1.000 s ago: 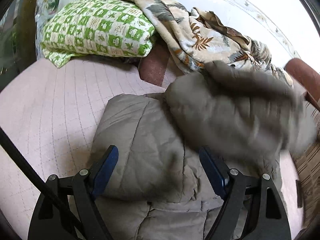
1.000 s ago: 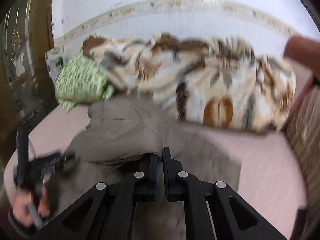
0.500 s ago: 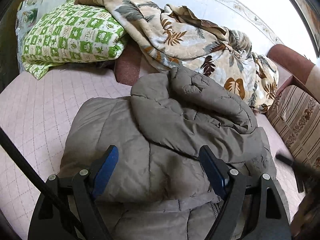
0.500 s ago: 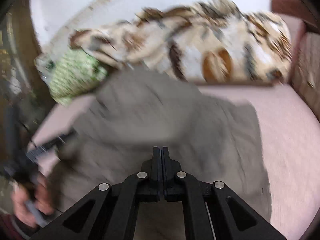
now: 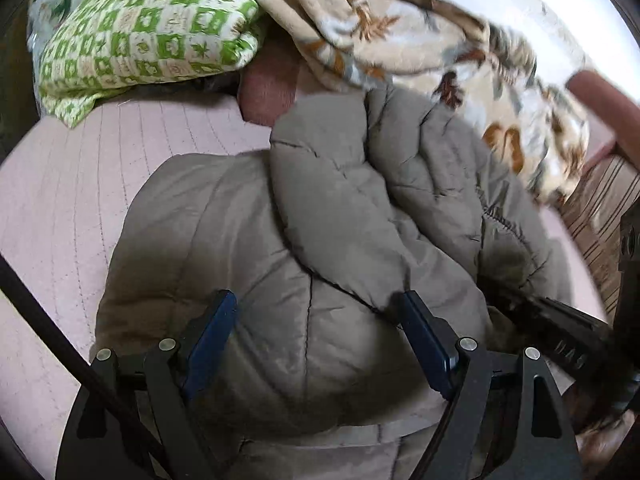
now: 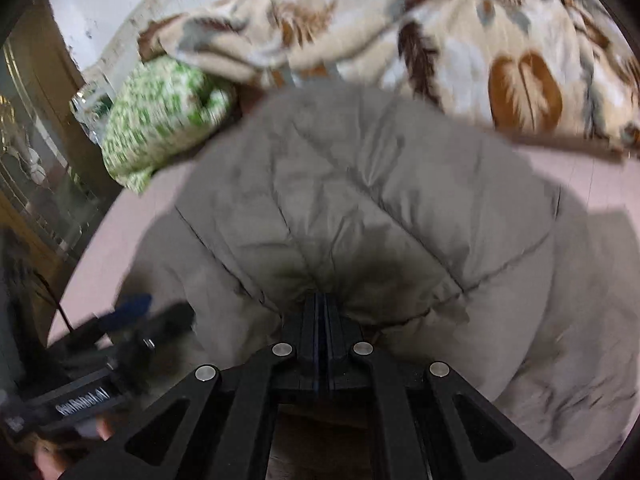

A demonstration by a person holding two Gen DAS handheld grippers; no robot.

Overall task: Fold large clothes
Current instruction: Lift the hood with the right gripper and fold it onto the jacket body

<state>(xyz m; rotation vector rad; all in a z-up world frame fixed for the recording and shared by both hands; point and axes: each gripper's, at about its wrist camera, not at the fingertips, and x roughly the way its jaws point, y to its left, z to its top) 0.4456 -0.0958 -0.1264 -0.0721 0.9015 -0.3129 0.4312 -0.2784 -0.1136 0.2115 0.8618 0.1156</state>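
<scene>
Here, in the left wrist view, the left gripper (image 5: 316, 332) hangs spread wide over the grey padded jacket (image 5: 320, 240), which lies on the pink quilted bed cover (image 5: 72, 184) — a green checked pillow (image 5: 148, 36) and leaf-print blanket (image 5: 440, 52) lie behind it. In the right wrist view, the right gripper (image 6: 322, 308) is pressed together, pinching a jacket (image 6: 360, 200) fold — no containers

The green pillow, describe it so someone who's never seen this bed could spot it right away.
On the pink bed, look to the far end, left of the leaf-print blanket and beyond the grey jacket. The pillow lies there, the only thing checked in green and white squares.
</scene>
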